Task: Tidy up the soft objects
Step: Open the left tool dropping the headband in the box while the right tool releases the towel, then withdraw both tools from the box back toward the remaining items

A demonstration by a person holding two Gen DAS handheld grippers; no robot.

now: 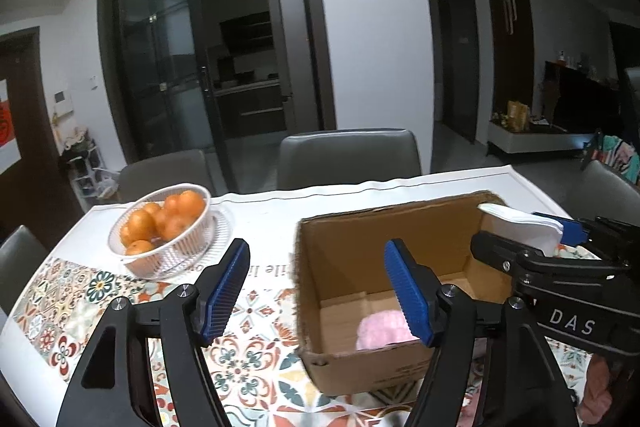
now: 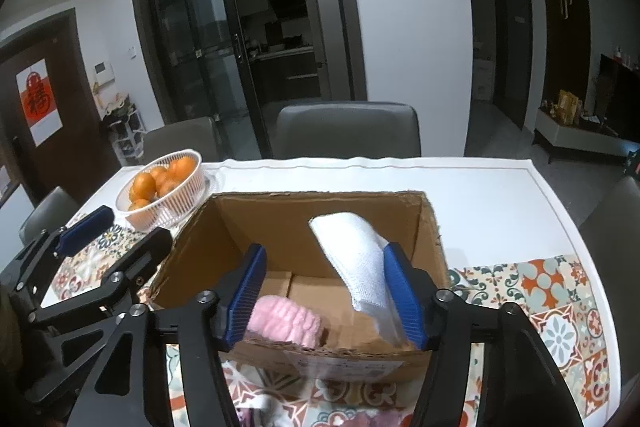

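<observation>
An open cardboard box [image 1: 344, 243] [image 2: 240, 227] stands on the patterned table. A pink fluffy cloth [image 1: 382, 333] [image 2: 286, 319] lies on its floor at the near side. A white folded towel [image 2: 356, 259] [image 1: 520, 225] hangs over the box, resting against the right finger of my right gripper [image 2: 326, 291], whose jaws are spread wide. My left gripper [image 1: 318, 291] is open and empty, left of the box's near corner. More pinkish soft things [image 2: 360, 419] lie on the table below the box, mostly hidden.
A white basket of oranges [image 1: 168, 227] [image 2: 164, 187] stands at the back left of the table. Grey chairs [image 1: 348, 157] line the far edge and sides. A patterned tablecloth [image 1: 80, 307] covers the near part of the table.
</observation>
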